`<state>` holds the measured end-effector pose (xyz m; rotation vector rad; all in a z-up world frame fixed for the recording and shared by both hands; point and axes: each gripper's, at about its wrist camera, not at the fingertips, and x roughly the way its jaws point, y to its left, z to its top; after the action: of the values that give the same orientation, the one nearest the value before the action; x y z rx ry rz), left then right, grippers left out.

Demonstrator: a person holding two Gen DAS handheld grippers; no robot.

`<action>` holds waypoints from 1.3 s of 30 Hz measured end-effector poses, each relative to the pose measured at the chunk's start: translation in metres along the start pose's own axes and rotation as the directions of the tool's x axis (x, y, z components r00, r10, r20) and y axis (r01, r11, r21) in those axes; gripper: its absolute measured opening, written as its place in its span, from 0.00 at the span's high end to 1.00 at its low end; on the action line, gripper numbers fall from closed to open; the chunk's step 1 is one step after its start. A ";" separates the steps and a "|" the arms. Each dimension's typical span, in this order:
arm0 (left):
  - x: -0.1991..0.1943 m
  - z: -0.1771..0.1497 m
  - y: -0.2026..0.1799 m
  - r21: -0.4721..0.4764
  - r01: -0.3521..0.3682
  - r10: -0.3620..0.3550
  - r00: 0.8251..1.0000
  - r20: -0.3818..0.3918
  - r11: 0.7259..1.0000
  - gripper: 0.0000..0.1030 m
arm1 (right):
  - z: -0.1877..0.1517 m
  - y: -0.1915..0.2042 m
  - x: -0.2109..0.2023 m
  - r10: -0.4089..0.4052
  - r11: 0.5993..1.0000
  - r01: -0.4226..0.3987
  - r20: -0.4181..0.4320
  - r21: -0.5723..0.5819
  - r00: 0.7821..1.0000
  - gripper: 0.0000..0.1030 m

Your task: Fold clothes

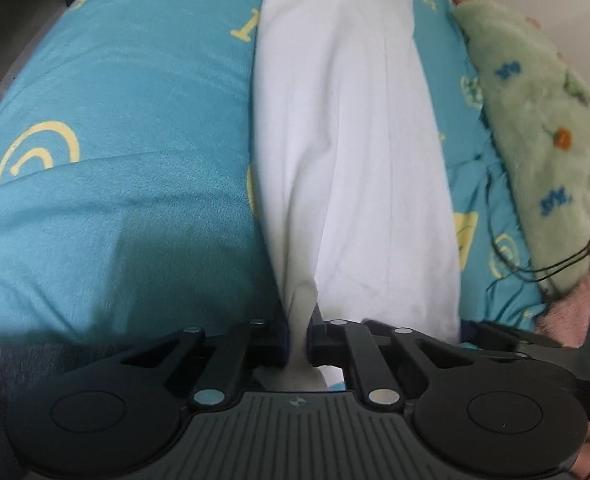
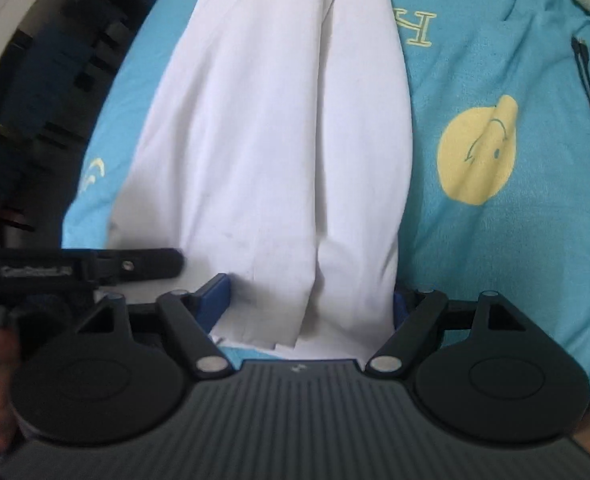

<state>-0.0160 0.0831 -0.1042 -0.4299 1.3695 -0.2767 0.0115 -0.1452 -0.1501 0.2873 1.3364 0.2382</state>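
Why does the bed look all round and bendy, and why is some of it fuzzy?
Left wrist view: the fisheye lens bulges the blue blanket, and the white cloth looks soft, with a shadow near the left gripper. Right wrist view: the same bending, and the dark edge on the left is blurry beside the right gripper.

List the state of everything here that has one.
Left gripper: shut, pinching the white garment's near edge.
Right gripper: open, jaws astride the garment's near end.
White garment: folded into a long strip, lying on the blue bedspread.
Green blanket: bunched at the bed's edge.
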 end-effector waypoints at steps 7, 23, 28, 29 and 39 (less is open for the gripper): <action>-0.050 0.011 0.006 -0.091 0.180 -0.168 0.978 0.125 0.979 0.96 | -0.001 -0.009 -0.046 0.106 0.992 -0.115 0.143 0.057 0.984 0.94; -0.181 0.006 -0.020 -0.017 0.413 -0.382 0.855 0.351 0.911 0.96 | 0.013 -0.009 -0.223 0.330 0.926 -0.375 0.548 -0.031 0.769 0.95; -0.157 -0.023 -0.004 -0.015 0.384 -0.361 0.879 0.313 0.923 0.96 | -0.029 -0.012 -0.206 0.349 0.931 -0.354 0.505 -0.091 0.789 0.95; -0.152 -0.028 -0.001 -0.015 0.379 -0.356 0.883 0.305 0.925 0.96 | -0.034 -0.013 -0.198 0.350 0.932 -0.350 0.489 -0.096 0.799 0.95; -0.103 0.055 -0.015 0.032 0.287 -0.280 0.896 0.344 0.957 0.96 | 0.036 -0.035 -0.149 0.304 0.939 -0.344 0.508 -0.016 0.806 0.94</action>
<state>0.0197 0.1218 0.0015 -0.6651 0.9623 -0.4075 0.0147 -0.2299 -0.0174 0.6049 0.7670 0.3707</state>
